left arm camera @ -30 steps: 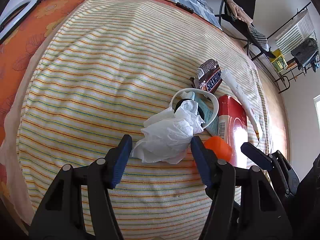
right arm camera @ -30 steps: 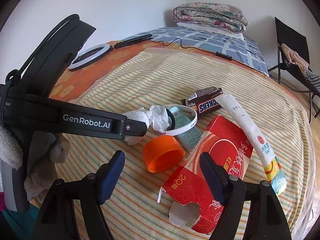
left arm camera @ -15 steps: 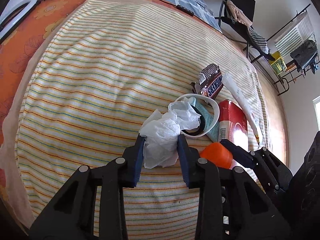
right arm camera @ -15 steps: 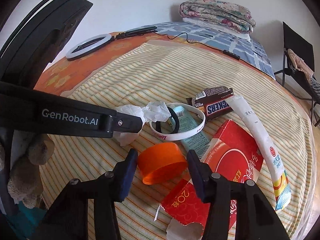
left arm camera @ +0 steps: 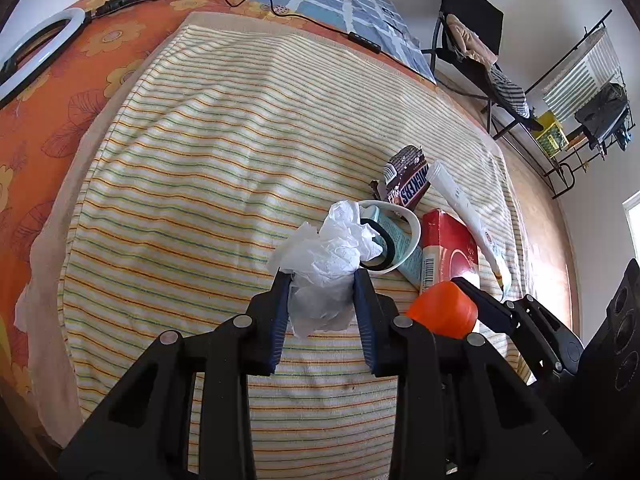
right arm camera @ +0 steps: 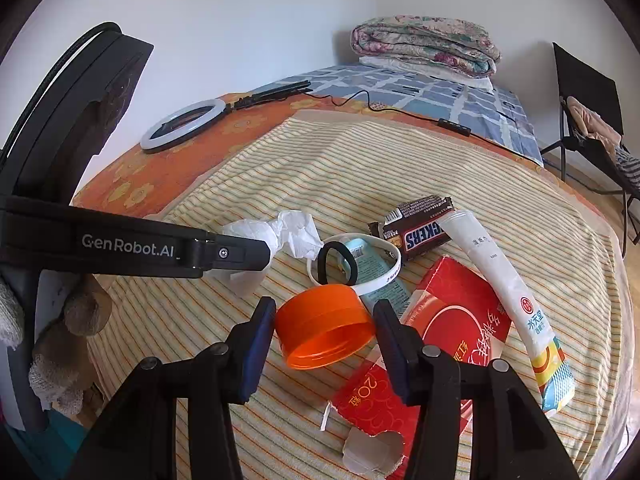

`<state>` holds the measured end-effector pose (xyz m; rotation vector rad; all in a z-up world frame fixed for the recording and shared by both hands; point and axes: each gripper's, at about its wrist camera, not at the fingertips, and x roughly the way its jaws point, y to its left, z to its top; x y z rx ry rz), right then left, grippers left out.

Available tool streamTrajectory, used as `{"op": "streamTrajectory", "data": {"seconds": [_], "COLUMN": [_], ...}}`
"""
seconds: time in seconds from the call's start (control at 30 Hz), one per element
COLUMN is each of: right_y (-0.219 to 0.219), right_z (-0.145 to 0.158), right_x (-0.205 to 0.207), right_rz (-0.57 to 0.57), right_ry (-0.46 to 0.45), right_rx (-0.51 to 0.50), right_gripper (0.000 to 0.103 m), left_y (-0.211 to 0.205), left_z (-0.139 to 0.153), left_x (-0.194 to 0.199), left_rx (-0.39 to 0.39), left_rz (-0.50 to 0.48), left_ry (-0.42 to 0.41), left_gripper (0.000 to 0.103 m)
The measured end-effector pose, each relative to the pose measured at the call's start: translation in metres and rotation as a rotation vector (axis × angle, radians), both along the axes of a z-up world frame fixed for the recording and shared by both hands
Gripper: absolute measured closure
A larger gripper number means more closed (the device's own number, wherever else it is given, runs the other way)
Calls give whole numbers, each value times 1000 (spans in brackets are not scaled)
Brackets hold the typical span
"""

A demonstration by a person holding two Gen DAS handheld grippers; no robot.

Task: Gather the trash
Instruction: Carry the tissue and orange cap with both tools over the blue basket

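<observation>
My left gripper (left arm camera: 321, 304) is shut on a crumpled white tissue (left arm camera: 328, 256), lifted a little off the striped towel (left arm camera: 200, 168); the tissue (right arm camera: 280, 232) shows behind the left gripper's finger in the right wrist view. My right gripper (right arm camera: 324, 326) is shut on an orange plastic cap (right arm camera: 326, 326), held above the towel (right arm camera: 440, 168); the cap (left arm camera: 442, 314) also shows at the right of the left wrist view. On the towel lie a Snickers wrapper (right arm camera: 416, 226), a flattened red carton (right arm camera: 436, 340), a long white tube wrapper (right arm camera: 504, 292), a white wristband (right arm camera: 360, 268) and a black hair tie (right arm camera: 338, 264).
The towel covers an orange flowered sheet (right arm camera: 132, 184) on a bed. A ring light (right arm camera: 184, 124) with its cable lies at the far left. Folded quilts (right arm camera: 424, 46) sit at the bed head. A black chair (right arm camera: 588, 112) and a clothes rack (left arm camera: 580, 100) stand to the right.
Both grippers have gone from open to shut: the left on the tissue, the right on the orange cap. Both have since lifted their objects off the towel.
</observation>
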<state>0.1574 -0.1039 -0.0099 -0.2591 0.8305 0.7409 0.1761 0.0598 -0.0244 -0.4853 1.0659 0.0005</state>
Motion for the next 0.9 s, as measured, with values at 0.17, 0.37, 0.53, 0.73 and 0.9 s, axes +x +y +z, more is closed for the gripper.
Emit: {"op": "streamTrajectory", "data": {"seconds": [0.17,0.37,0.53,0.73,0.9], "right_y": [-7,-17,-26,-44,-63], "right_z": [9,22,29,33,33], "right_x": [-10,-29,-48,-73,-94], "right_rz": [-16,-35,-58,-73,-84], "right_ry": [2,-10,5,24,47], "right_rx": [-13,-39,-40,-31,-13], "right_gripper": [51,51,51,51,51], "left_y": [-1,-4,-11,-27,-42], "left_z": [15,29,40,48,43], "left_x": [-14,-36,-56,-82,-107], "left_rx": [22,40,46,70,66], "left_rz": [-14,-33,-58,-111,-165], "left_ry": [-29,-61,-87,-110,-105], "left_gripper": [72,72,72,72,72]}}
